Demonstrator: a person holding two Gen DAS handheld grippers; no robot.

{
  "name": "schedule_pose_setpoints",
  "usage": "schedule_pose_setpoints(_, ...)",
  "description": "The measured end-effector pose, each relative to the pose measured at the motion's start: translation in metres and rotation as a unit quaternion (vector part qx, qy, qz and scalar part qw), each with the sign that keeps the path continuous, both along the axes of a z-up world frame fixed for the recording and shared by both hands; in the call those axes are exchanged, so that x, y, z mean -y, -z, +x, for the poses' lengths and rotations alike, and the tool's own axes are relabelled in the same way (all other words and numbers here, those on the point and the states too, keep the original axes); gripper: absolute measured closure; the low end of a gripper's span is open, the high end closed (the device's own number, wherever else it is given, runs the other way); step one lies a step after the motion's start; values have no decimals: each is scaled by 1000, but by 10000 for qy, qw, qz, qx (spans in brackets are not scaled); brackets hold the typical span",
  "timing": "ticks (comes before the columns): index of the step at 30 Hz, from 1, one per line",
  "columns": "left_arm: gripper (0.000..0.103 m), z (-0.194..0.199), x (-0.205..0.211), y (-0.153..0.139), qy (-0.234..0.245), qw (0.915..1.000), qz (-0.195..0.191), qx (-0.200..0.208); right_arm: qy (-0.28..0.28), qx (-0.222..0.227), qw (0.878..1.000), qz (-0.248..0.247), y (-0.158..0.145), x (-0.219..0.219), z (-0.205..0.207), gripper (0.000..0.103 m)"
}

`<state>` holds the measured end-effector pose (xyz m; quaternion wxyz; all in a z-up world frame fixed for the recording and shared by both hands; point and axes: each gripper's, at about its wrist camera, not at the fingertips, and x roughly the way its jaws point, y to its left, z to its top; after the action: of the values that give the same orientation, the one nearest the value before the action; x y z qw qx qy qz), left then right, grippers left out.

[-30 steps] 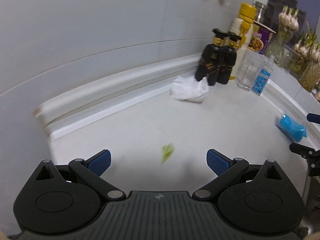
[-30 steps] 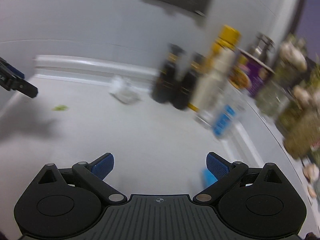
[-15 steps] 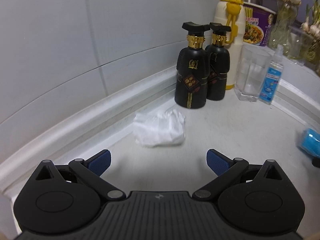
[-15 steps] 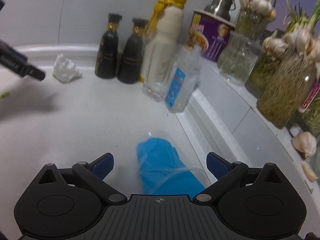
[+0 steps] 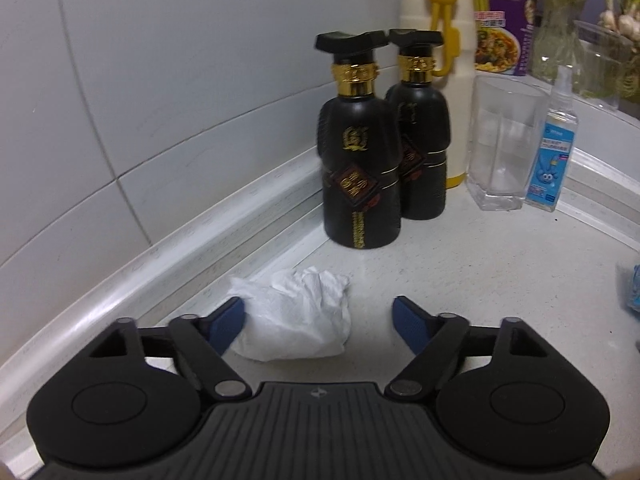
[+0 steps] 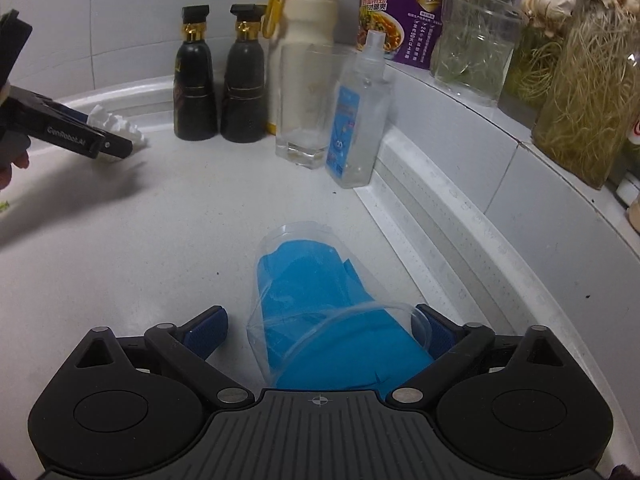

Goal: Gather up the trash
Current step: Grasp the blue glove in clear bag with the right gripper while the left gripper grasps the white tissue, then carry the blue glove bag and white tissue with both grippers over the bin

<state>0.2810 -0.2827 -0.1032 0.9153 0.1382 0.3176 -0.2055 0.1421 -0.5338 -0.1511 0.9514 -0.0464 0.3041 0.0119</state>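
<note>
A crumpled white tissue [image 5: 294,320] is lying on the white counter [image 5: 500,280], close to the raised edge along the tiled wall [image 5: 160,80]. It is being straddled by the left gripper [image 5: 318,322], whose jaws are closing: the left blue pad [image 5: 228,322] is touching the tissue's edge, while the right pad is still standing clear of it, so the tissue is not yet being pinched. In the right wrist view, the same gripper [image 6: 106,150] is being seen from the side, reaching to the tissue [image 6: 116,126].

A clear plastic cup [image 6: 332,312] stuffed with blue material is lying on its side on the counter [image 6: 160,220], near the ledge on the right. It is being framed by the right gripper [image 6: 322,330], whose jaws are being held wide; the right pad is sitting just beside the cup's rim, the left pad apart from it, and whether the right pad is touching cannot be told.

Just behind the tissue, two black bottles [image 5: 360,160] with gold collars are standing side by side. Beside them, a cream bottle [image 5: 436,40] with a yellow strap, an empty glass [image 5: 504,140] and a small spray bottle [image 5: 554,140] are being kept. A purple noodle cup [image 6: 400,12] and jars of sprouting garlic [image 6: 588,80] are standing on the ledge.
</note>
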Motion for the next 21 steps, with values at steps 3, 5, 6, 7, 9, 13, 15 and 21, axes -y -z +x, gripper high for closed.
schedule_pose_setpoints(3, 54, 0, 0, -1, 44, 10000, 60, 16, 53, 68, 9999, 94, -1, -3, -2, 14)
schedule_pose_setpoints(5, 69, 3, -1, -1, 33, 10000, 73, -21, 117, 121, 9997, 180, -4, -4, -3, 22)
schedule_pose_setpoints(6, 76, 5, -2, -1, 35, 10000, 62, -51, 147, 141, 9995, 231, -5, -4, -3, 21)
schedule_pose_setpoints(7, 78, 6, -3, -2, 27, 10000, 28, -79, 170, 169, 9993, 271, -6, -5, -3, 21)
schedule_pose_setpoints(9, 85, 7, -8, -4, 2, 9999, -64, -133, 174, 215, 9991, 320, -8, -7, -4, 22)
schedule_pose_setpoints(13, 89, 7, -16, -8, -12, 9997, -162, -194, 192, 292, 9990, 260, -14, -16, -6, 22)
schedule_pose_setpoints(15, 90, 6, -19, -10, 4, 9996, -195, -206, 186, 330, 9990, 252, -17, -19, -6, 22)
schedule_pose_setpoints(21, 93, 1, -28, -15, 74, 9993, -292, -224, 111, 411, 9988, 236, -25, -31, -7, 22)
